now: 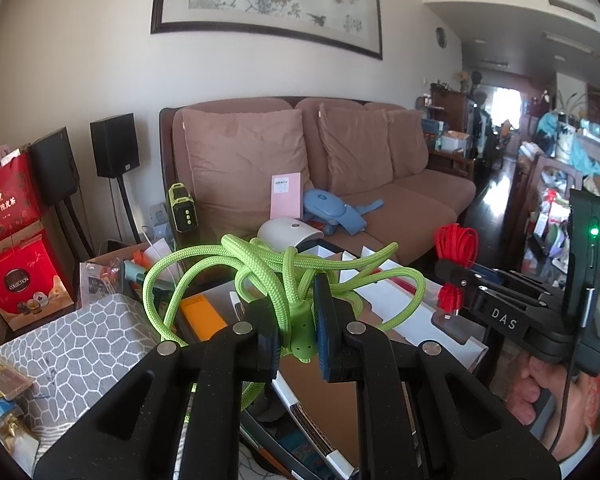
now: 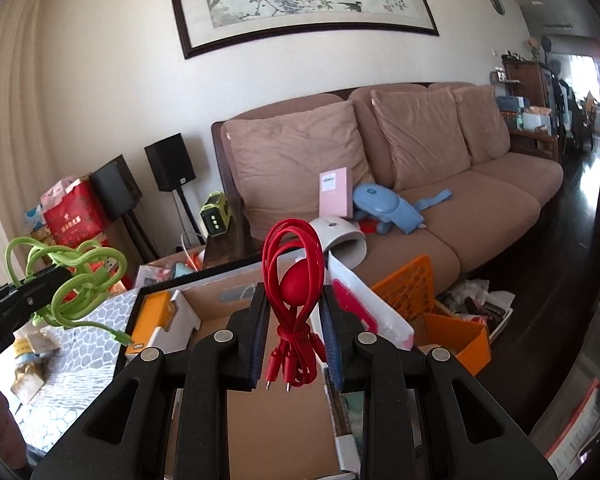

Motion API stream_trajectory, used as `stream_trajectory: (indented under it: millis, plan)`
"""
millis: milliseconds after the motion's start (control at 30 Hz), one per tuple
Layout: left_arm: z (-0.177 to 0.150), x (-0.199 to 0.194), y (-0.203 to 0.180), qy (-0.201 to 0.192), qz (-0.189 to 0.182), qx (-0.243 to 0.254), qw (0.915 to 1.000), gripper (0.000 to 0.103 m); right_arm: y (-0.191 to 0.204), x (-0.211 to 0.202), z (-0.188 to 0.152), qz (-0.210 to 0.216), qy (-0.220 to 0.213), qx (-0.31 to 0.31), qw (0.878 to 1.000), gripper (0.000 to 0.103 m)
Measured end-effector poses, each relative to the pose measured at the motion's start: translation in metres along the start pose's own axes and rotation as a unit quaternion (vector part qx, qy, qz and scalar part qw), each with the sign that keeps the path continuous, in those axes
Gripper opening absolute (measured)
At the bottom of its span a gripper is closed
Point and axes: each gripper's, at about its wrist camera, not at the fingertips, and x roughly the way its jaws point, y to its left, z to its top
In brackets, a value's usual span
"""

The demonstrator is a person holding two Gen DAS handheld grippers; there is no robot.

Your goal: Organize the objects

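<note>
My left gripper (image 1: 298, 312) is shut on a bundled green braided cable (image 1: 284, 268), held in the air above an open cardboard box (image 1: 320, 396). My right gripper (image 2: 294, 320) is shut on a coiled red cable (image 2: 294, 276) with a round red holder, also above the box (image 2: 278, 416). The right gripper with the red cable (image 1: 456, 246) shows at the right of the left wrist view. The left gripper with the green cable (image 2: 80, 284) shows at the left of the right wrist view.
A grey patterned mat (image 1: 76, 344) lies left of the box. An orange basket (image 2: 410, 284) and orange box (image 2: 458, 336) stand to the right. A brown sofa (image 2: 420, 184) with a pink booklet and blue toy is behind. Speakers and red gift bags (image 1: 12, 204) stand at left.
</note>
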Motion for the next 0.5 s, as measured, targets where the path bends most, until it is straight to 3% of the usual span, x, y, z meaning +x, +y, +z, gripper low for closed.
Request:
stream_trajectory:
  millis: [233,500]
  plan:
    - [-0.009,0.016,0.01,0.032,0.001,-0.023,0.9992,0.013,0.0,0.006,-0.003,-0.009,0.013,-0.007,1.0,0.025]
    - [-0.016,0.02,0.013,0.042,-0.009,-0.031,0.9986,0.013,0.008,0.009,-0.003,-0.003,0.02,-0.026,0.999,0.025]
